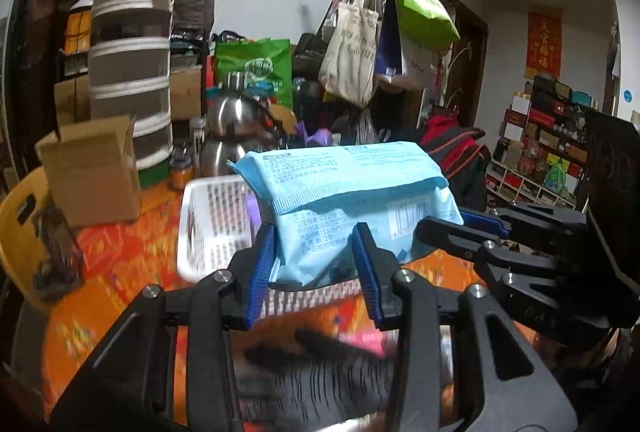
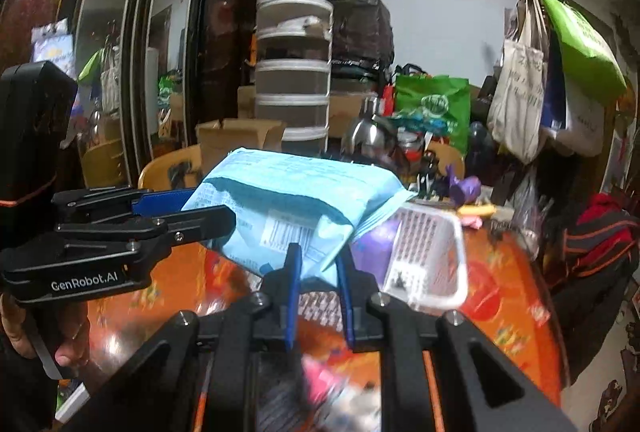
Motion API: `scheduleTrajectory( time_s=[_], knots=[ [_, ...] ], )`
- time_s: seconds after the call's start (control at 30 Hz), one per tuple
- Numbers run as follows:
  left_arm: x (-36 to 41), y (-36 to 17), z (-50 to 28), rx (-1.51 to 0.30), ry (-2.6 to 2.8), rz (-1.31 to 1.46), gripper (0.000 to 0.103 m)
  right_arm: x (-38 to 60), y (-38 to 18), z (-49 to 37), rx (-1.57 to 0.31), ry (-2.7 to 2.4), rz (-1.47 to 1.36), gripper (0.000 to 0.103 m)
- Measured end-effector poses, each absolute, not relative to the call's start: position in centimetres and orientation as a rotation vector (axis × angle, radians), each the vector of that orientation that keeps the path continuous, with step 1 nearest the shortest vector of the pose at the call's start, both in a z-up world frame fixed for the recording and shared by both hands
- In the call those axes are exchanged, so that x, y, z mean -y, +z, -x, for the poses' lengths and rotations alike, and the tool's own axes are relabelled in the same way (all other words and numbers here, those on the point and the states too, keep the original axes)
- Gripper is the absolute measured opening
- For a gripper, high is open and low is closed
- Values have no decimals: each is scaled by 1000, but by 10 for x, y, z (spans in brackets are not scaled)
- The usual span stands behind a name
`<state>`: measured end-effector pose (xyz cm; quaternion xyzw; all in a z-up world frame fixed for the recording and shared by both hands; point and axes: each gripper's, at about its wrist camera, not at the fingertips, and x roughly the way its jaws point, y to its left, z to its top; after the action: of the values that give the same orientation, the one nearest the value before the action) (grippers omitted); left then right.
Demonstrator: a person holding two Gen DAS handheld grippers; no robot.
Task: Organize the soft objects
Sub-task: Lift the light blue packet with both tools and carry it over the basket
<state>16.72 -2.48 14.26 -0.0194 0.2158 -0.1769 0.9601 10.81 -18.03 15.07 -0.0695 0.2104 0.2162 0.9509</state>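
A light blue soft pack (image 1: 348,191) with printed text is held in the air by both grippers, over a white slatted basket (image 1: 208,224). My left gripper (image 1: 316,252) is shut on the pack's near end. My right gripper (image 2: 318,268) is shut on the pack's (image 2: 296,207) lower corner; it also shows in the left wrist view (image 1: 460,228) at the pack's right end. The left gripper shows in the right wrist view (image 2: 180,211) at the pack's left side. The basket (image 2: 428,256) holds something purple.
The table has an orange patterned cloth (image 1: 120,272). A cardboard box (image 1: 92,175), a steel kettle (image 1: 228,127) and a stacked grey container (image 1: 128,71) stand behind the basket. Dark and pink soft items (image 1: 320,364) lie blurred near me. A coat rack with bags (image 1: 380,43) stands behind.
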Motion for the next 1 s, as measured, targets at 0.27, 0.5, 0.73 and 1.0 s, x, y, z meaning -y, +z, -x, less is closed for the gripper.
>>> scheduleTrajectory(
  time_s=[0.27,0.5,0.73,1.0],
  knots=[
    [35,163,-246,-487,-335,15,37,185,173,-183,-474,427,124,15],
    [38,112,-304,-606,-325,14,37,184,126,-234,-578,426,115,15],
    [35,74,-335,-667,-311,25,37,181,92,-261,-636,437,108,15],
    [34,52,-356,-714,-285,11,37,173,71,-277,-679,428,135,15]
  ],
)
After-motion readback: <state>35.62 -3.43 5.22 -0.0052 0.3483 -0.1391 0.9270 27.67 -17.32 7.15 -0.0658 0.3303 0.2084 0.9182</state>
